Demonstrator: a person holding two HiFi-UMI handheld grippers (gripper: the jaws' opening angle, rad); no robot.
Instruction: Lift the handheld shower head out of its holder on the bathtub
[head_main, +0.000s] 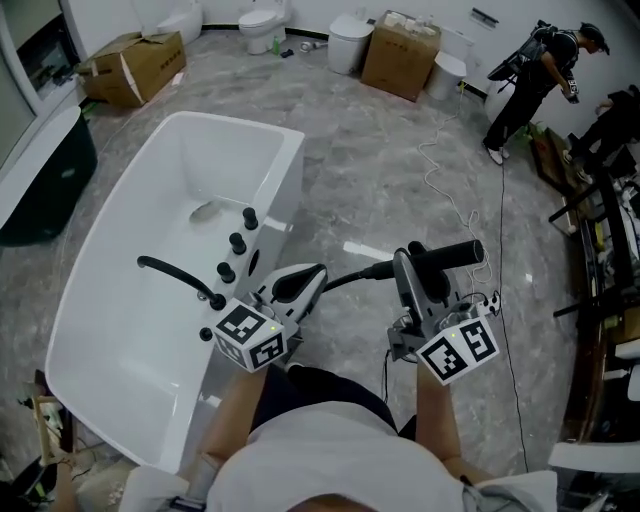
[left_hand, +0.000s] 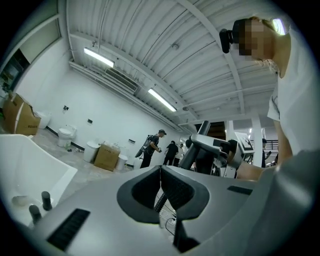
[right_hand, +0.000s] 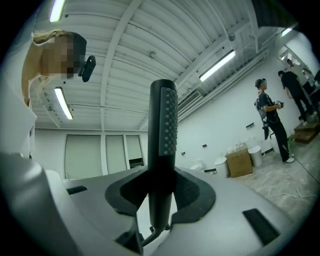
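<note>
right gripper (head_main: 412, 268): closed on the shower head (right_hand: 164, 145); jaws held partway apart by the black handle, which is clamped between the pads (right_hand: 192, 192)
shower head position: carried roughly level, off the bathtub (head_main: 130, 320), over the floor (head_main: 380, 170) to the right of the tub rim
hose (head_main: 350, 278): seen running from the handle end back toward the tub
left gripper (head_main: 310, 276): jaws pressed together, nothing gripped; held just beside the tub rim
</note>
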